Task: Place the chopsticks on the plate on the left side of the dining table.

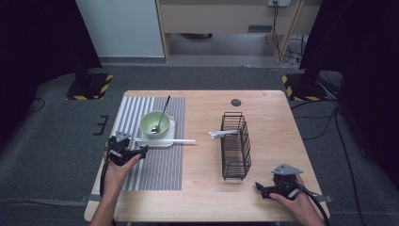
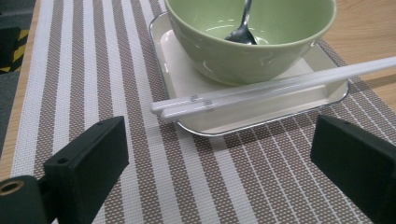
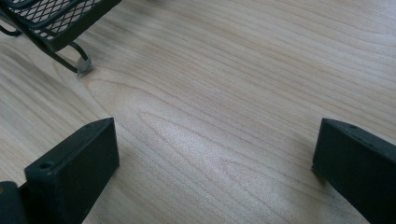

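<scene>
We see the fingers (image 2: 88, 163) of the left gripper (image 1: 126, 149) spread wide with nothing between them, only striped mat below. Just ahead of them lie the white chopsticks (image 2: 261, 88), side by side, their near ends free and resting across the front rim of the small white tray (image 2: 196, 119); their far ends run out past the tray towards the bare wood of the bench (image 1: 207, 155). The green bowl (image 2: 252, 51) stands on that tray right behind the chopsticks, and a spoon (image 2: 240, 28) leans inside it with its handle pointing to the bench's far edge. Tray and bowl sit on the striped placemat (image 1: 155, 165), which covers the bench's left part from the far edge almost to the near edge.

The right gripper (image 1: 275, 189) rests near the bench's near right corner, its fingers (image 3: 74, 168) also wide apart and holding nothing, with plain wood between them. Ahead of it, towards the middle of the bench, stands a black wire basket (image 1: 235, 146); one of its feet shows in the right gripper view. A white utensil (image 1: 220, 134) pokes out of the basket's left side. A hand (image 1: 115, 172) grips each tool from the near edge.
</scene>
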Motion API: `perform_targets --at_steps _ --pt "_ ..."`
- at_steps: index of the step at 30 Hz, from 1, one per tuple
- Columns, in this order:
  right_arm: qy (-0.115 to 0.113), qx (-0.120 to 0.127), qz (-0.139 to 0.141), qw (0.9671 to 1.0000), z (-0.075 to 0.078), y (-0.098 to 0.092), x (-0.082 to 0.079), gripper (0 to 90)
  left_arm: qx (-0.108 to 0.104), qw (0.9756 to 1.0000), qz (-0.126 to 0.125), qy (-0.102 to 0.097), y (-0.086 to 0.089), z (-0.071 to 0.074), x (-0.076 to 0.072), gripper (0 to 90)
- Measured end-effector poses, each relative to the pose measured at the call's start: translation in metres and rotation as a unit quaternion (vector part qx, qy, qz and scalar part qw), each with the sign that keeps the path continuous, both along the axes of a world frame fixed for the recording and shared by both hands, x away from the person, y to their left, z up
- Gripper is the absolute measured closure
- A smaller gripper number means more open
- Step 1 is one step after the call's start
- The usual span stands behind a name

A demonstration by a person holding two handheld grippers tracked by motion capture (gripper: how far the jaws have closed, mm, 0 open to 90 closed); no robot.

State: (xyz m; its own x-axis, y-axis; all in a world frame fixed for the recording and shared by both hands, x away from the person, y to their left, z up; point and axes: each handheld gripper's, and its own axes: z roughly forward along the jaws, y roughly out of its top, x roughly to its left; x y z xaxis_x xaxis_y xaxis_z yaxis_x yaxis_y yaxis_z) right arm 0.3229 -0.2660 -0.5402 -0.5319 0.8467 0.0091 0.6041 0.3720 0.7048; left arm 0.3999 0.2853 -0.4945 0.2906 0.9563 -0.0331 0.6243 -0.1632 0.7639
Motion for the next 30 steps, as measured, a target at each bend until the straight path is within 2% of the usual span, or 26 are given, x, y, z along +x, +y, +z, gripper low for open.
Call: perform_targets --at_steps 7,12,19,30 --pt "0.0 0.0 -0.001 1.0 0.0 0.0 0.0 0.3 0.008 0.9999 -0.012 -0.003 -0.01 0.003 -0.003 3.4" --pt "0.0 0.0 -0.001 1.0 0.0 0.0 0.0 0.3 -0.002 0.9999 -0.012 -0.003 -0.013 0.004 -0.003 3.6" --pt "0.0 0.0 -0.001 1.0 0.0 0.0 0.0 0.3 0.004 0.9999 -0.016 -0.001 -0.018 0.006 -0.005 3.6" --pt "0.0 0.0 -0.001 1.0 0.0 0.0 0.0 0.3 0.016 0.999 -0.04 0.006 -0.035 0.01 -0.016 3.8"
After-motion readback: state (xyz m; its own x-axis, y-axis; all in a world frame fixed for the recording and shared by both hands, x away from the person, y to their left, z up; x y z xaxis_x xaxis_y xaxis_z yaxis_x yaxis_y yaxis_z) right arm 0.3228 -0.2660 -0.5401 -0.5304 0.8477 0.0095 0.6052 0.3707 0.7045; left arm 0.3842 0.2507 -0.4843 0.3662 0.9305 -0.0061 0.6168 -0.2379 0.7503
